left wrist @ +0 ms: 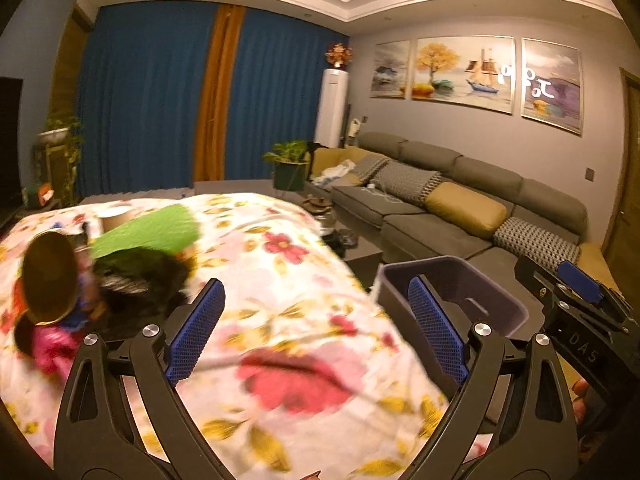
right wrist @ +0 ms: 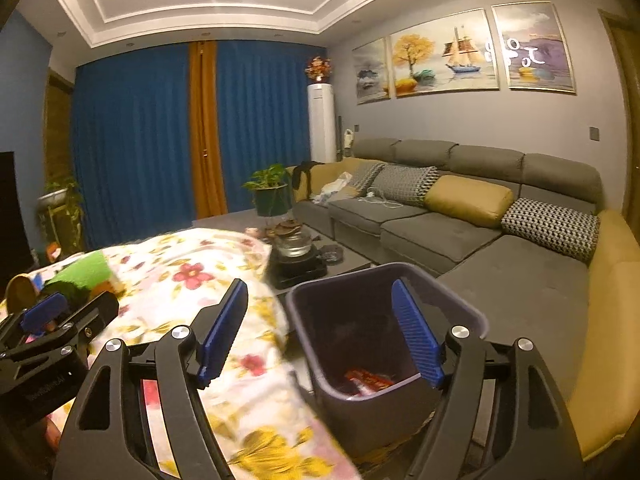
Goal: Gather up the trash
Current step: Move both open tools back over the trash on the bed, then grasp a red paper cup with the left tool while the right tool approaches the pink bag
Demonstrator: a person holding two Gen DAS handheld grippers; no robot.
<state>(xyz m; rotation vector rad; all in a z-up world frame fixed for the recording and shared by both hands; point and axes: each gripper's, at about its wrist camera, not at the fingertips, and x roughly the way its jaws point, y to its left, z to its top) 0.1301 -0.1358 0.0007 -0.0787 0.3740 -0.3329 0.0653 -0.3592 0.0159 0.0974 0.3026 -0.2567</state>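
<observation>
A dark purple bin (right wrist: 360,380) stands on the floor beside the floral-cloth table (right wrist: 208,276); red wrappers (right wrist: 370,380) lie inside it. It also shows in the left wrist view (left wrist: 484,304). My right gripper (right wrist: 320,332) is open and empty, above the bin's near rim. My left gripper (left wrist: 316,332) is open and empty over the table's right part. Trash lies at the table's left: a green packet (left wrist: 152,228), a dark crumpled bag (left wrist: 136,280), a round brown can (left wrist: 50,276) and a pink wrapper (left wrist: 52,352).
A grey sectional sofa (right wrist: 460,236) with yellow and patterned cushions runs along the right. A low dark table with a kettle and stove (right wrist: 298,256) stands behind the bin. A potted plant (right wrist: 270,192) and blue curtains are at the back.
</observation>
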